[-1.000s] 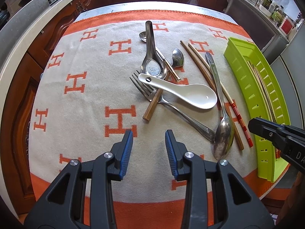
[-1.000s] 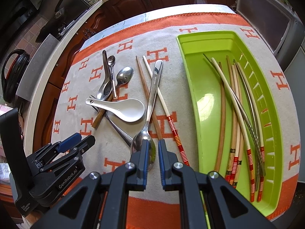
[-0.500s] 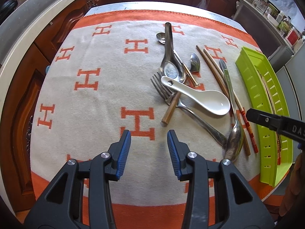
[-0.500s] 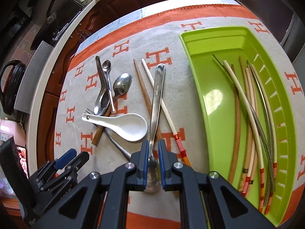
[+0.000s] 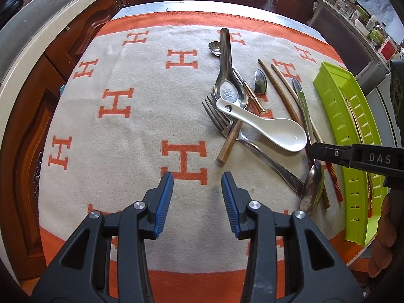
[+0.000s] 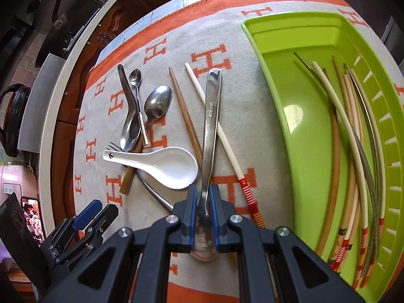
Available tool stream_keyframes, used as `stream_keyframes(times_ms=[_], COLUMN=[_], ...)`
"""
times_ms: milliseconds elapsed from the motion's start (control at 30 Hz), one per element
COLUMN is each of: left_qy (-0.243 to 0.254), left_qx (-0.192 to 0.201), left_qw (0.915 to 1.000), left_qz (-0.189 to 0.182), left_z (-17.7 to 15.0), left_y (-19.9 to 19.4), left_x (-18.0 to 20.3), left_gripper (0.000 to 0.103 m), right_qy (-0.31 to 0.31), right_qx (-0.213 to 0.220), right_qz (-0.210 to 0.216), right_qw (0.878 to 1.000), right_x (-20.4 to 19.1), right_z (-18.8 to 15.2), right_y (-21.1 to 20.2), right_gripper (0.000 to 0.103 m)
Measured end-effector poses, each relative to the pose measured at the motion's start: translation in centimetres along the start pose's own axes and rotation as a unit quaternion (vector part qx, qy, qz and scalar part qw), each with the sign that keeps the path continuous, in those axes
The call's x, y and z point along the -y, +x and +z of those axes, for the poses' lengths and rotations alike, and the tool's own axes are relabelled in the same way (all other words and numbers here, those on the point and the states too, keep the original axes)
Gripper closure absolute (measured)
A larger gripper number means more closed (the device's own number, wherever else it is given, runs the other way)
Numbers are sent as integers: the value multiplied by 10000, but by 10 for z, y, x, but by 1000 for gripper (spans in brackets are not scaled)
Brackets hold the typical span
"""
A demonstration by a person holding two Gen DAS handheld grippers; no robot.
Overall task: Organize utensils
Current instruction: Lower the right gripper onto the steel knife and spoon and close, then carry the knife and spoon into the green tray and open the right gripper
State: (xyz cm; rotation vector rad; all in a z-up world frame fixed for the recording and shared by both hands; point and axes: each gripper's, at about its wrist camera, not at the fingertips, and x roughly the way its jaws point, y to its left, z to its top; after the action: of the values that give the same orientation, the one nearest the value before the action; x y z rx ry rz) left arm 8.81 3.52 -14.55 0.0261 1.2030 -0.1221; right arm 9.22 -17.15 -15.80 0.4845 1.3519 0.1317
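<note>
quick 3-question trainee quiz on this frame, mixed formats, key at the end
1. True or false: the left gripper is holding a utensil.
2. What is the right gripper closed on? A) white ceramic spoon B) long steel spoon C) fork
3. Fill in: the green tray holds only ____.

Key: 1 false, its jaws are open and hold nothing. 2 B, gripped near the bowl end. 3 chopsticks.
</note>
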Motion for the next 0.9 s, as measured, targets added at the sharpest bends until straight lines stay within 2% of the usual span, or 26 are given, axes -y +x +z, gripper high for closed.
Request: stream_keyframes(times_ms=[467,600,900], left_qy=[46,81,133], left_qx=[9,18,55], left_qw=[10000,10000,9999], left_qz=[-17,-10,1], left_z=[-1,-1,-2], left_y=[0,0,-4], left_x=[2,4,7], left_gripper=[67,67,67], right_qy=[368,479,605], right_qx=[-260,-165,133], right_qz=[580,804,1014], right_qw=[9973,9955,9929], right_x=[8,9,17], right_z=[1,0,-12], right_y=[14,16,2], right_gripper=[91,95,101])
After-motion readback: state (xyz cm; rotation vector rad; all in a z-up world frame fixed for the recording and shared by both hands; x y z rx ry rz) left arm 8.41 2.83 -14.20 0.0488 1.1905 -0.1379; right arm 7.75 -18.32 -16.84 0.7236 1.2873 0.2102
